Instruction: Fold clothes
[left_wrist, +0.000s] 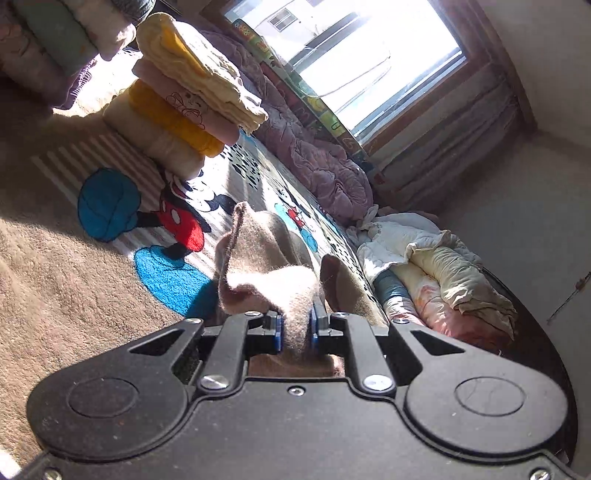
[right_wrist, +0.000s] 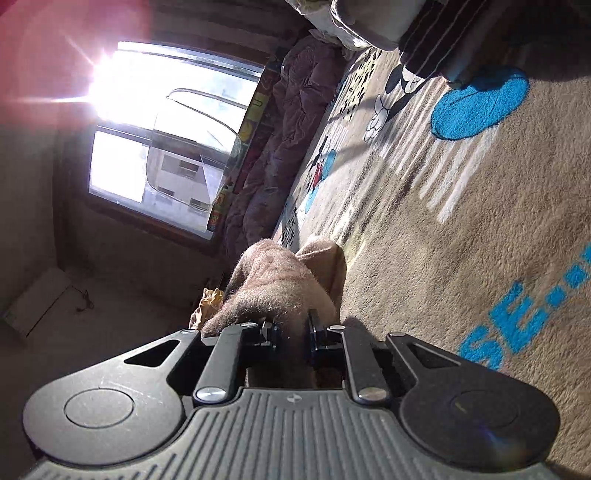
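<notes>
A fuzzy tan-brown garment (left_wrist: 266, 273) is pinched in my left gripper (left_wrist: 296, 326); its cloth bunches up ahead of the fingers, lifted above the cartoon carpet (left_wrist: 74, 280). My right gripper (right_wrist: 293, 332) is shut on another part of the same brown garment (right_wrist: 280, 280), which rises in a fold ahead of it. Both views are tilted. How the rest of the garment hangs is hidden behind the gripper bodies.
A stack of folded clothes (left_wrist: 184, 96) stands on the carpet at upper left. A purple quilt (left_wrist: 317, 162) lies along the window wall. A heap of crumpled bedding and clothes (left_wrist: 436, 269) lies at right. A striped bundle (right_wrist: 436, 33) lies at the carpet's far end.
</notes>
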